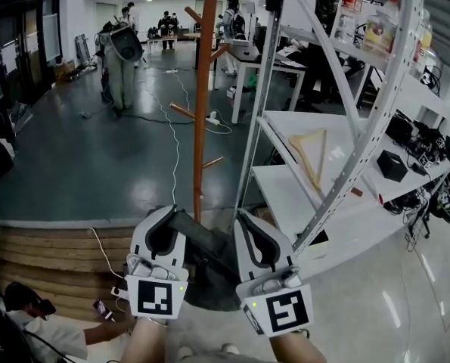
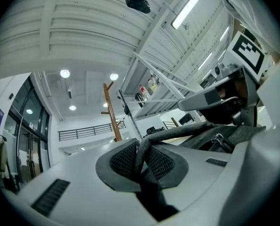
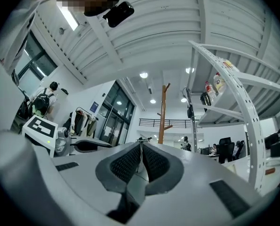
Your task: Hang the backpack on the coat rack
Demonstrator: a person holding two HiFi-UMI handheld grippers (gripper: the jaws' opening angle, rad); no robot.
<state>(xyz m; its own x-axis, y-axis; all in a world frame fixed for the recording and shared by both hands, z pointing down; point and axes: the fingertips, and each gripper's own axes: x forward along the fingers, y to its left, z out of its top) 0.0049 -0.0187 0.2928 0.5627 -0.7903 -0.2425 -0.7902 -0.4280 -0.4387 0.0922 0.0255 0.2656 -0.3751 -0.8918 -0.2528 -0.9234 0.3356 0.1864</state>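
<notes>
The wooden coat rack [image 1: 203, 89] stands straight ahead, with short pegs up its pole; it also shows far off as coat rack [image 2: 111, 113] and coat rack [image 3: 164, 113]. Low in the head view, a dark backpack [image 1: 202, 237] hangs between my two grippers. My left gripper [image 1: 169, 214] is shut on a dark padded backpack strap [image 2: 187, 131], which runs out between its pads [image 2: 125, 160]. My right gripper [image 1: 245, 218] sits at the backpack's right side; in its own view the right gripper [image 3: 141, 147] is shut, and no strap clearly shows between its pads.
A white metal shelf rack [image 1: 346, 127] stands close on the right, with a wooden hanger [image 1: 312, 156] and bottles on it. A low wooden step [image 1: 58, 252] lies below left, where a person [image 1: 43, 335] sits. Cables cross the floor; people [image 1: 121, 59] stand farther back.
</notes>
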